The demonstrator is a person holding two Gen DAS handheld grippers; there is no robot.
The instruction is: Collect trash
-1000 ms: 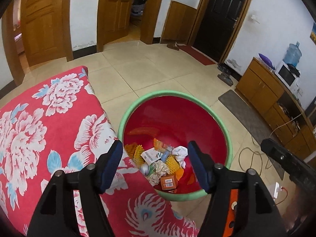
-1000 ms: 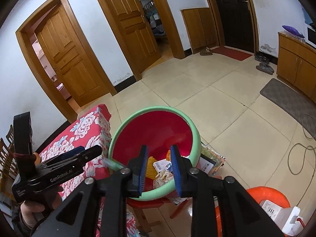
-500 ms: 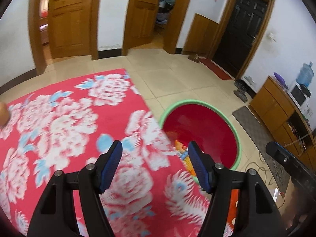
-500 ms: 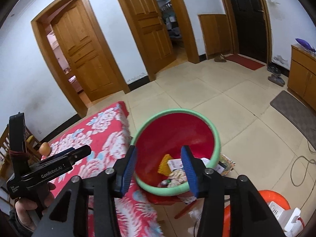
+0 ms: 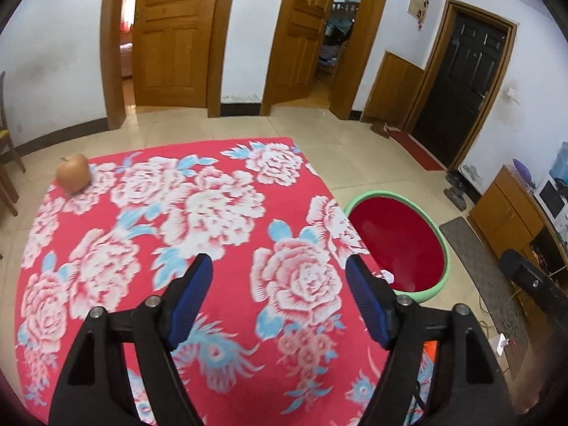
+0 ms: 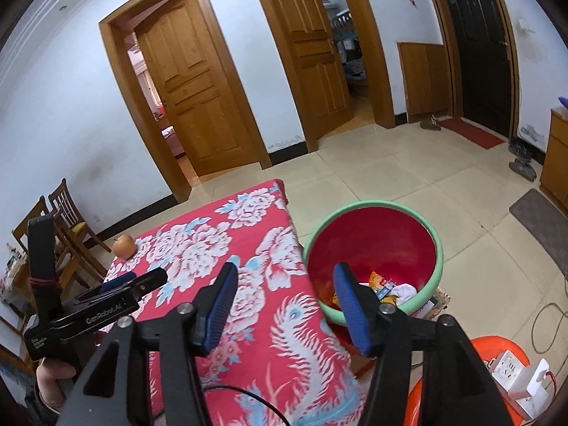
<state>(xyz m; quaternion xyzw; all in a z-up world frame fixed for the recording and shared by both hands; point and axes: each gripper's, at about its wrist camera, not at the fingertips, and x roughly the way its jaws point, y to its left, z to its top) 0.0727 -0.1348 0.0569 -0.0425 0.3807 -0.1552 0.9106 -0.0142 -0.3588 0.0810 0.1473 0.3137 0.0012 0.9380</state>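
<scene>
Red floral cloth (image 5: 220,220) now under both hand-held grippers (image 5: 280,298) (image 6: 284,301) — right newly wide, empty, like left.

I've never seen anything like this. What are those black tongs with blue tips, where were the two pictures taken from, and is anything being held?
There is no robot arm here. A person holds a hand tool in each hand, each with a two-finger gripper and a wide-angle camera that looks forward along the fingers. One picture comes from the left gripper, the other from the right gripper. In the right view you can also see the left tool off to the side, with the person's hand around its handle.

Both grippers are open, with nothing between their blue pads. They are above a table covered by a red flowered cloth. The one thing lying on it is a round orange-brown fruit near the far corner.

Beside the table sits a red basin with a green rim; scraps of trash lie in its bottom.
</scene>
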